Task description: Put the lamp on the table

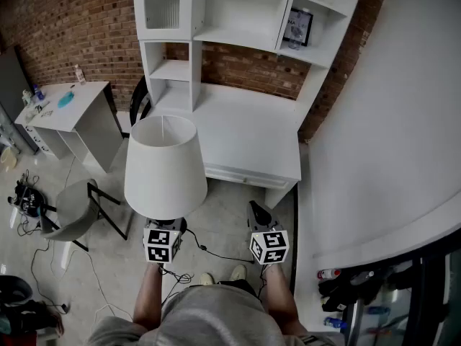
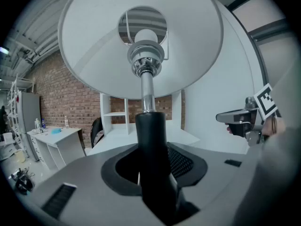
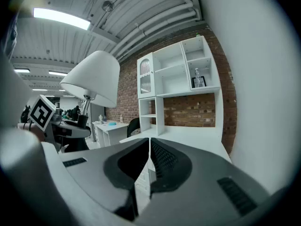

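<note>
My left gripper (image 2: 150, 171) is shut on the lamp's black stem (image 2: 150, 140), which stands upright between the jaws. Above it a chrome neck carries the white shade (image 2: 141, 46). In the head view the shade (image 1: 164, 166) hangs over the floor in front of the white desk (image 1: 245, 132) and hides the left gripper's (image 1: 166, 228) jaws. The lamp's black cord (image 1: 210, 251) trails down to the floor. My right gripper (image 1: 257, 213) is beside it on the right, shut and empty, its jaws (image 3: 148, 149) pointing at the desk.
The desk carries a tall white hutch (image 1: 216, 13) against the brick wall. A small white side table (image 1: 72, 107) and a grey chair (image 1: 72, 211) stand at the left, with cables on the floor. A curved white wall (image 1: 389, 143) rises on the right.
</note>
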### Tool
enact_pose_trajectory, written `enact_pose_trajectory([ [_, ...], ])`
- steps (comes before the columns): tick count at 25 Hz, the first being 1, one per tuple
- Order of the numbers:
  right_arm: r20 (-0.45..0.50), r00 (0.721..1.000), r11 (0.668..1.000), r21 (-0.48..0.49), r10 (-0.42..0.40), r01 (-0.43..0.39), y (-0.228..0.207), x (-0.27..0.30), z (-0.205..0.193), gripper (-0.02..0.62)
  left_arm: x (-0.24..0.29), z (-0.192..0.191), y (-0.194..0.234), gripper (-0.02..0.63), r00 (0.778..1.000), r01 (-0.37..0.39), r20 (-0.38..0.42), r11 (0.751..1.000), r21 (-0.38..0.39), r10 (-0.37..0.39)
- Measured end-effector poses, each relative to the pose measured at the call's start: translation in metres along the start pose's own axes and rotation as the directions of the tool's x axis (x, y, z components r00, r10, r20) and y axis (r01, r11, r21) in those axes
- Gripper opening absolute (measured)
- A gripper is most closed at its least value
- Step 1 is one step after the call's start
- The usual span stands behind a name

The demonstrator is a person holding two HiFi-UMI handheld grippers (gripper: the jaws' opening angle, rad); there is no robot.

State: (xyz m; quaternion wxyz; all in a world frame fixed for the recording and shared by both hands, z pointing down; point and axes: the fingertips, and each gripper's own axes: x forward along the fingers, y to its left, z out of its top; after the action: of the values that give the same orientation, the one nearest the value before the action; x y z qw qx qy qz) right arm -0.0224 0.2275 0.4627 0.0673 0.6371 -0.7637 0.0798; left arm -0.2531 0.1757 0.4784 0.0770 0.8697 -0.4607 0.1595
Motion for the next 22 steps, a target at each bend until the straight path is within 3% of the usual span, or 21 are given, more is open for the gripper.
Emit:
enact_pose_trajectory([
  [13,0.025,1.000,0.999,0.048,-0.012,0.011,-0.006,0.005,0.002,0.026,0.008,0.001,-0.002,0.148,1.000,0.014,-0.006,1.000,0.008,-0.014],
  [22,-0.001,1.000,0.999,0.047,-0.019,0.019,-0.027,0.034,-0.004,0.026,0.044,0.010,0.004,0.147,1.000,0.010,-0.010,1.000,0.000,-0.010],
])
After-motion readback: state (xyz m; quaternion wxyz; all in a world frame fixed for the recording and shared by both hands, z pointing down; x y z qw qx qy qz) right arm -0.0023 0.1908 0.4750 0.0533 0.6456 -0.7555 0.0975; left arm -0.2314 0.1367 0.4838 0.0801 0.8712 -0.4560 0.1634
